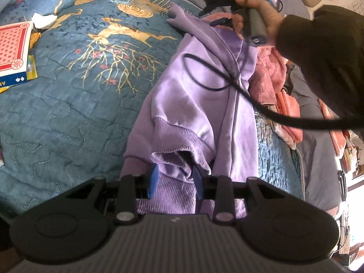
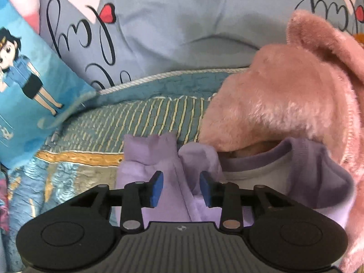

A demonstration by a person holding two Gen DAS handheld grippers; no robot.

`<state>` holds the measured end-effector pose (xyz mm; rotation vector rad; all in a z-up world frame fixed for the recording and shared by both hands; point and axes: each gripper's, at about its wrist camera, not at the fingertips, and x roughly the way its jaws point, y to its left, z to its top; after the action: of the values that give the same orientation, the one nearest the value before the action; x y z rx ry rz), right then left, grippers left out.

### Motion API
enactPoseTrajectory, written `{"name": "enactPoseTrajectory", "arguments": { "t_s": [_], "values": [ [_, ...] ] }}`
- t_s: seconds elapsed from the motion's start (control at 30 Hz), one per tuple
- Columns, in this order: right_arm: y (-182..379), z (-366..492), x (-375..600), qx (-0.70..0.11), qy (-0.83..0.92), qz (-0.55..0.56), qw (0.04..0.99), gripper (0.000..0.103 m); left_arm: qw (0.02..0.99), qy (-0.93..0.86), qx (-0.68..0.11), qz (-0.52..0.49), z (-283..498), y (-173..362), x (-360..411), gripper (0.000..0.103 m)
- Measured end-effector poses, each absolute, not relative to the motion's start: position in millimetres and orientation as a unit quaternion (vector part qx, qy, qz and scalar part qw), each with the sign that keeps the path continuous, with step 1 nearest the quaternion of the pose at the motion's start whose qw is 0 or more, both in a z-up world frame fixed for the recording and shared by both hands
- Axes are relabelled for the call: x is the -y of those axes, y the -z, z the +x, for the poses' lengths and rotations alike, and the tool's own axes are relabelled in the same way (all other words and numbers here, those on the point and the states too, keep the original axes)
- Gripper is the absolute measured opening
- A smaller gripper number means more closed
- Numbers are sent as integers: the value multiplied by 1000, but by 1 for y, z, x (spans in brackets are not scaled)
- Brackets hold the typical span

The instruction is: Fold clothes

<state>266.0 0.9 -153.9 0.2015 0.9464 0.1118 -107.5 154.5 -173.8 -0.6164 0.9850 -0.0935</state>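
Note:
A lilac sweatshirt (image 1: 200,104) lies lengthwise on the teal quilted bed cover (image 1: 68,113), folded narrow, a sleeve cuff on its near part. My left gripper (image 1: 175,177) is at its ribbed hem (image 1: 168,195), with bunched hem cloth between the blue pads (image 1: 153,177); the jaws stand part open. My right gripper (image 2: 180,187) is over the collar end (image 2: 159,154), pads (image 2: 157,188) apart with lilac cloth between them, not clamped. In the left wrist view the right gripper (image 1: 224,21) is seen held in a hand at the far end.
A pink fluffy garment (image 2: 284,104) lies against the collar on the right. A black cable (image 1: 204,72) loops over the sweatshirt. A red card box (image 1: 11,50) and crumpled paper (image 1: 43,19) lie far left. Pillows (image 2: 159,22) stand behind the cover's edge.

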Motion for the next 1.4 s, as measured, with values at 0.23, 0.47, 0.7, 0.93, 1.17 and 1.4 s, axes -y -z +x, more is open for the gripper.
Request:
{"name": "enactPoseTrajectory", "arguments": {
  "t_s": [0.23, 0.47, 0.7, 0.93, 1.17, 1.4],
  "values": [
    [157, 265, -3, -432, -57, 99, 894, 4, 833, 46, -467, -293, -106, 175, -155, 37],
    [89, 180, 40, -309, -69, 245, 916, 4, 842, 38, -458, -281, -110, 169, -152, 37],
    [74, 2, 94, -227, -2, 316, 921, 4, 853, 27, -448, -267, -118, 163, -152, 40],
    [166, -56, 105, -384, 38, 299, 873, 8, 862, 22, -445, -241, -125, 161, -145, 42],
    [146, -57, 109, -393, 27, 255, 883, 29, 868, 6, -444, -223, -128, 160, -142, 42],
    [102, -56, 99, -300, -75, 44, 950, 44, 874, -1, -444, -199, -128, 160, -135, 43]
  ]
}}
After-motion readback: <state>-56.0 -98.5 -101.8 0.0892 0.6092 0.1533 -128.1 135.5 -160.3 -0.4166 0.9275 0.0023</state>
